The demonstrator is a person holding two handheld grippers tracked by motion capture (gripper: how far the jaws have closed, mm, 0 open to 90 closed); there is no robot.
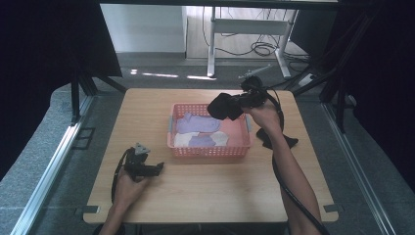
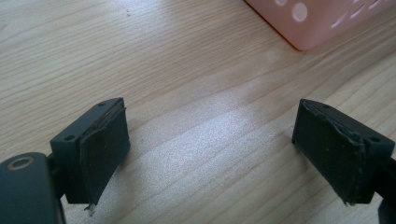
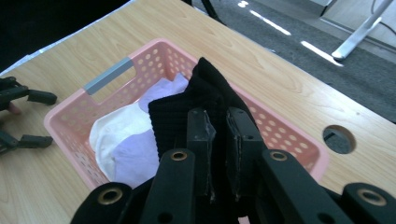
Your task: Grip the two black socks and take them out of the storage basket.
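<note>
The right hand-held gripper is hanging above the pink basket, toward its 1 o'clock corner in the high view, and its jaws are pinching a black sock between the pads. In the right gripper view the same hand-held gripper is showing its two jaws drawn narrow, nearly together, with the black sock bunching out in front of them over the pink basket. Inside the basket, lilac and white socks are lying in a loose heap on the bottom; the black one is hanging clear of them.

Another dark sock is lying on the counter just off the basket's 3 o'clock side, partly under the right forearm.

The left hand-held gripper is resting on the counter at about 8 o'clock from the basket, well apart from it. In the left gripper view its jaws are standing wide, with bare wood between them and a corner of the basket lying at 1 o'clock.
</note>
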